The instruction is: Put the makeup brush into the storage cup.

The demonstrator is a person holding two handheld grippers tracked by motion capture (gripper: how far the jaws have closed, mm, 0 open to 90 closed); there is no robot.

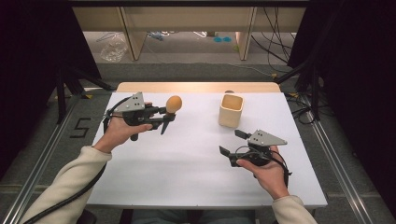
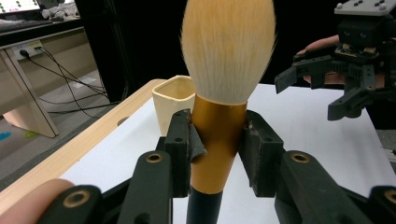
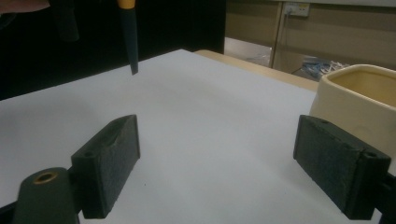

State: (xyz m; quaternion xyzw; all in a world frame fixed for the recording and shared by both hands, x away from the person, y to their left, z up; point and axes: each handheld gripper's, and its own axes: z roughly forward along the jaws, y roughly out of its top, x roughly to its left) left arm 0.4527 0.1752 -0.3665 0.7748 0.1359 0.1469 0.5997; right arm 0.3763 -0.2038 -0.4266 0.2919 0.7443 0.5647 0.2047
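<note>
Being gripped by the left hand-held gripper (image 1: 164, 115) near the bench's (image 1: 187, 163) far-left corner, the brush (image 2: 219, 116) is being readied for lowering into the cup (image 1: 230, 110); the right hand-held gripper (image 1: 232, 142) is being held open.

brush (image 2: 219, 135): tan bristles, gold ferrule, black handle | cup (image 1: 230, 110): cream | surface (image 1: 187, 163): white, wood far edge

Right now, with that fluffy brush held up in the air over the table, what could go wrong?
1. The left gripper clamps the makeup brush only on its smooth gold collar, so it might slip or tilt.
2. The cream cup is narrow and stands free on the table; a badly aimed brush could tip it.
3. The right gripper is open and close to the cup, and might nudge it.
</note>
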